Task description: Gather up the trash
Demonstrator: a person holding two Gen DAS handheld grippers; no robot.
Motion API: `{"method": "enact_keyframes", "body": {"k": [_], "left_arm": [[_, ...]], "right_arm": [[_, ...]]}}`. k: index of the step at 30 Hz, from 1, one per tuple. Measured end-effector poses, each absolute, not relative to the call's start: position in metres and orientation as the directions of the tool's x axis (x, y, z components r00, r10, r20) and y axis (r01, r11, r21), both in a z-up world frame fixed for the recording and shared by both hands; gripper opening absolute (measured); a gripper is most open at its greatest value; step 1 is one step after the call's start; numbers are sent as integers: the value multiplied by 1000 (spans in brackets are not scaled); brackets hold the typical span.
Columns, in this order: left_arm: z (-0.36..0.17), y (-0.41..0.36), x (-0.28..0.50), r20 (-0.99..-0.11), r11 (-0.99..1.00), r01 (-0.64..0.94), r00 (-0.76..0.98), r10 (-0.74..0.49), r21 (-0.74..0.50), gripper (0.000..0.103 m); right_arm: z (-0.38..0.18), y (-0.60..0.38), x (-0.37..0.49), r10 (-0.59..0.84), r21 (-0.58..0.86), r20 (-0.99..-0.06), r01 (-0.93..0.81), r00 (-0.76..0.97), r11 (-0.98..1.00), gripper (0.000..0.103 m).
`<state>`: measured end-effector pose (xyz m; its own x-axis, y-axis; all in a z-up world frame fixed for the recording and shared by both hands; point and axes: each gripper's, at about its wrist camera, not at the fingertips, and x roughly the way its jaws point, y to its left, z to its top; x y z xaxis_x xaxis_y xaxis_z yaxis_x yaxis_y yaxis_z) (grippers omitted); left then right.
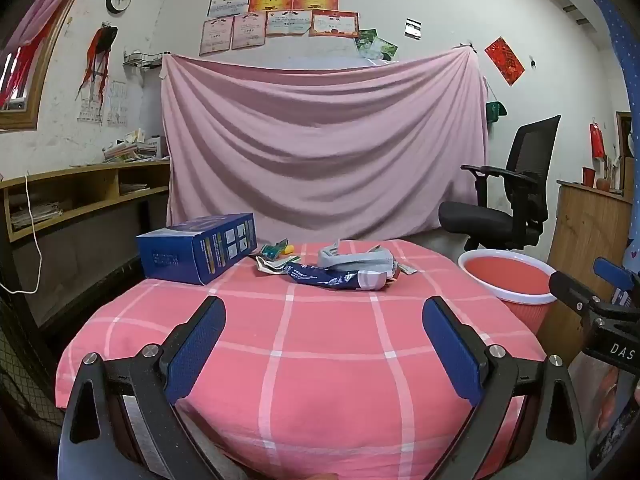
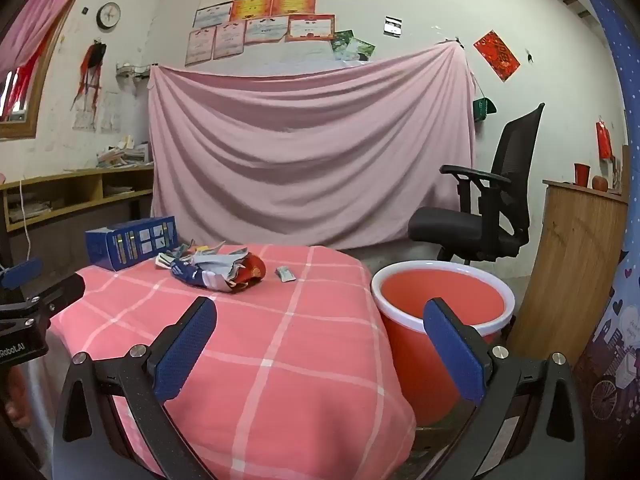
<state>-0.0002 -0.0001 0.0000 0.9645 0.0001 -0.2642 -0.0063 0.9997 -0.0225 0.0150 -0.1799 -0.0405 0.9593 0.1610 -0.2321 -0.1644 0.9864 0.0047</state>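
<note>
1. Two claws hung over the near edge of the desk (image 1: 320,360), which was covered in a pink checked cloth. Nothing was between the fingers of either.
2. On the left claw (image 1: 322,332), the blue pads stood wide apart, aimed at the litter heap. The right claw (image 2: 320,334) was equally spread and pointed between the desk edge and the bin.
3. All the trash lay in a loose pile (image 1: 336,270) at the far side of the desk: a dark blue wrapper (image 1: 324,279), a grey crumpled piece (image 1: 352,260), and smaller green and yellow scraps (image 1: 276,250). One small scrap (image 2: 285,273) sat apart, to the right of the pile.
4. A blue box (image 1: 198,246) rested just left of the heap; whether it counted as rubbish was unclear.
5. The red bin (image 2: 442,300) with a white rim stood on the floor beside the desk's right edge, and looked empty.
6. Judging by this, collection had not begun; the step in hand was the approach.
7. The next move probably called for reaching forward across the desk, lowering onto one wrapper, pinching its raised fold, then carrying it over the bin.
</note>
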Motion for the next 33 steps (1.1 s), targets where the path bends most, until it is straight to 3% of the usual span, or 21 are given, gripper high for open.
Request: {"method": "enact_keyframes", "body": {"k": [33], "left_arm": [[0,-2,2,-269,1000,-3,963,-3,-21,96]], "right_arm": [[-44,-177,14,164,13,-235,-165,958,986,103]]}}
